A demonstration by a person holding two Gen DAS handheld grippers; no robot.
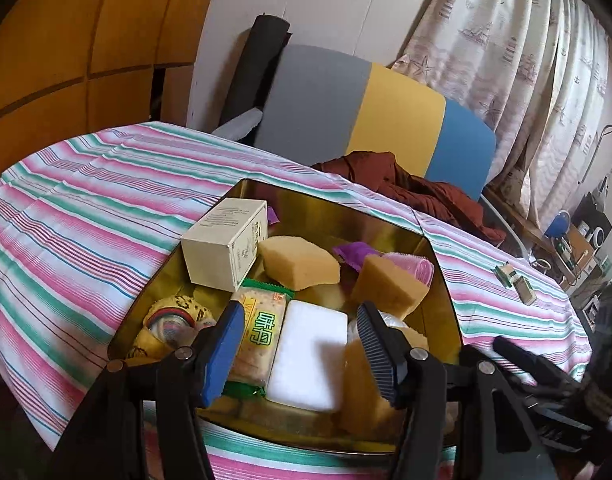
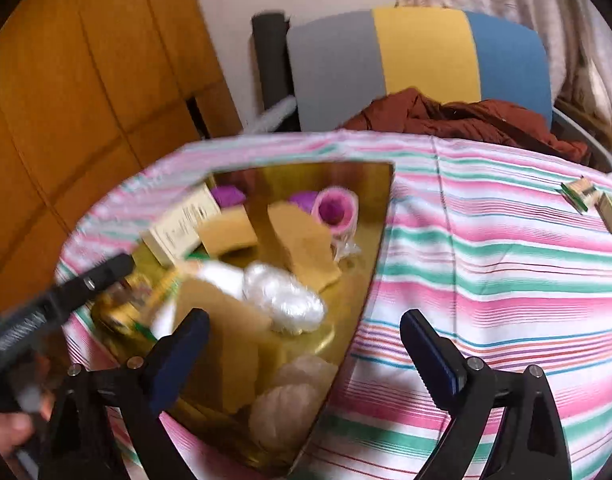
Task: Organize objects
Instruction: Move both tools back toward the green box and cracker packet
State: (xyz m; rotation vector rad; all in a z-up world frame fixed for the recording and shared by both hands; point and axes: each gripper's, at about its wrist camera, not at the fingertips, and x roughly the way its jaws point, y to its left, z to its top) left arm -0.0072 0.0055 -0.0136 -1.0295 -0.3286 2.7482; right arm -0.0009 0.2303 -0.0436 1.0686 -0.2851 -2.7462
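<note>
Hovering with jaws apart and empty, both grippers flank the gold tin's (image 2: 379, 216) rim; striped cloth (image 2: 485, 264) lies bare rightward.

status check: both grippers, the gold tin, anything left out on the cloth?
Left gripper open, empty, above gold tin. Right gripper open, empty, over tin's edge. Tin full: sponges, cream box, cracker pack. Two small boxes out on striped cloth.
</note>
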